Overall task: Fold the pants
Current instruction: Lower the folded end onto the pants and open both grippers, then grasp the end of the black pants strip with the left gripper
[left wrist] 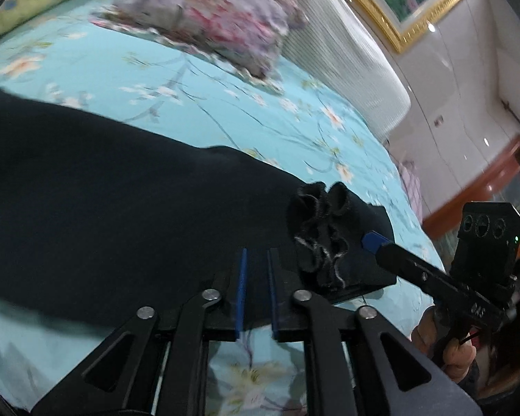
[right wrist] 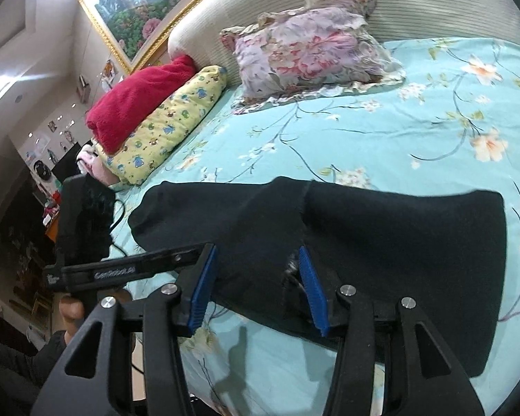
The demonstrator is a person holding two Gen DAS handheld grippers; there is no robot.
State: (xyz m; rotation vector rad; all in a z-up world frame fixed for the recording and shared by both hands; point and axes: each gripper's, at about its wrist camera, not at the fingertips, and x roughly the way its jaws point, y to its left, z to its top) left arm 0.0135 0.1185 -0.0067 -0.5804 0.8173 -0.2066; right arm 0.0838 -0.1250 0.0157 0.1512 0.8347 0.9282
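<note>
Item: black pants point(right wrist: 381, 242), lying flat on the bed point(right wrist: 416, 131) with its teal flowered sheet, well below the floral pillow point(right wrist: 305, 48) and already doubled into a broad dark panel. A ruffled, frayed edge point(left wrist: 317, 232) is bunched at the near corner of the pants. Left claw point(left wrist: 256, 263): narrow, its blue pads over the pants' near hem; we cannot tell whether cloth is pinched between them. Right claw point(right wrist: 256, 260): wide, straddling the near edge of the pants beside the ruffle. Handling, as we judge it: we should close both claws on every layer at the near edge, lift level and together, carry the fold toward the pillow, and tuck the ruffle under.
</note>
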